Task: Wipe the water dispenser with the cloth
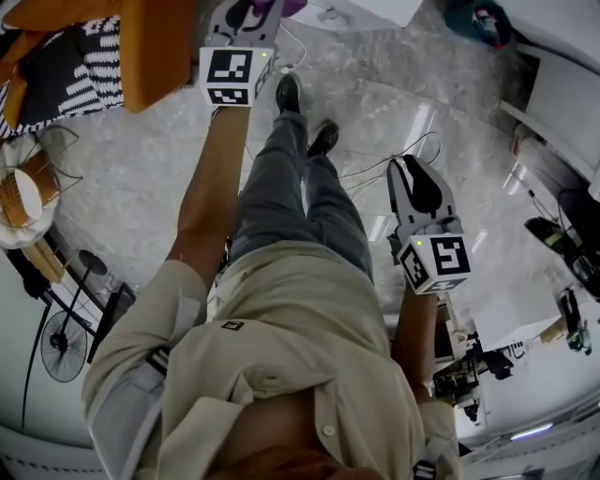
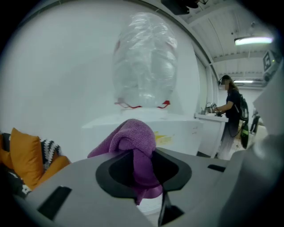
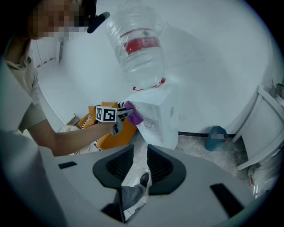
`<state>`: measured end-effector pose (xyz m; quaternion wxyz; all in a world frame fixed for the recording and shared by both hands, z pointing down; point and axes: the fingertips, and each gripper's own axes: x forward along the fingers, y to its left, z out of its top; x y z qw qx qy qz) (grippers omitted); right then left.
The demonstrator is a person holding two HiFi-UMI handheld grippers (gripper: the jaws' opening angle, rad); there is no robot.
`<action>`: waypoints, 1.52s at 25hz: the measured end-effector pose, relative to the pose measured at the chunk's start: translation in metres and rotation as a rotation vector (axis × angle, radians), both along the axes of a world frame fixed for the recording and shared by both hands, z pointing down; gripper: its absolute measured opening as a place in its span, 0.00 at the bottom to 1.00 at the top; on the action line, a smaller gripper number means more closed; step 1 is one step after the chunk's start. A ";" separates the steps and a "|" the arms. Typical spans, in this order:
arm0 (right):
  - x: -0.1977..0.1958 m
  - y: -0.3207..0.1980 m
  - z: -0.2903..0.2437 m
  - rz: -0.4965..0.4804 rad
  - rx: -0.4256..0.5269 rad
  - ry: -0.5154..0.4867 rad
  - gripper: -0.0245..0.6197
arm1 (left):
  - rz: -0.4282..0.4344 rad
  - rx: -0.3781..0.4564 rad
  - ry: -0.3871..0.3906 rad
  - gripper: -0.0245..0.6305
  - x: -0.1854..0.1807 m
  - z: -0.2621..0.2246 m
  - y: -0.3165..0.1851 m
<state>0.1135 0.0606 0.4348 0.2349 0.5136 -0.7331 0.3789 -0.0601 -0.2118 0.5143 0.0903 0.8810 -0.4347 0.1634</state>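
Note:
The white water dispenser (image 3: 159,116) stands against the wall with a clear bottle (image 3: 136,42) upside down on top. In the left gripper view its body (image 2: 177,133) and the bottle (image 2: 145,62) rise close ahead. My left gripper (image 2: 137,155) is shut on a purple cloth (image 2: 133,137). From the right gripper view the left gripper (image 3: 120,116) holds the cloth (image 3: 134,115) at the dispenser's front left edge. My right gripper (image 3: 141,166) hangs low by my side, jaws a little apart, nothing between them. From the head view the left gripper (image 1: 253,19) is stretched forward and the right gripper (image 1: 417,187) points down.
Orange cushions (image 1: 155,47) and a striped one (image 2: 51,148) lie left of the dispenser. A teal container (image 3: 216,137) sits on the floor to its right. Cables (image 1: 394,155) trail over the marble floor. A fan (image 1: 64,342) stands at left. Another person (image 2: 230,115) works at a far counter.

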 end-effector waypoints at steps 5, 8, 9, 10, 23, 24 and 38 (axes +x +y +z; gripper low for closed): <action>0.002 -0.001 0.006 0.009 -0.019 0.002 0.20 | 0.222 -0.057 0.071 0.21 0.103 0.013 0.057; 0.003 0.001 0.011 0.015 -0.029 0.006 0.20 | 0.267 -0.084 0.089 0.21 0.132 0.027 0.071; 0.004 0.002 0.014 0.018 -0.033 0.007 0.20 | 0.263 -0.089 0.086 0.21 0.131 0.032 0.070; 0.005 0.003 0.016 0.021 -0.037 0.007 0.20 | 0.250 -0.093 0.079 0.21 0.126 0.037 0.068; 0.001 -0.004 0.029 0.011 -0.057 -0.008 0.20 | -0.143 -0.052 -0.034 0.21 -0.059 0.059 -0.026; 0.002 -0.005 0.030 0.011 -0.058 -0.008 0.20 | -0.150 -0.054 -0.031 0.21 -0.060 0.061 -0.028; 0.003 -0.001 0.042 0.029 -0.087 -0.025 0.20 | 0.135 -0.066 0.031 0.21 0.093 0.075 0.065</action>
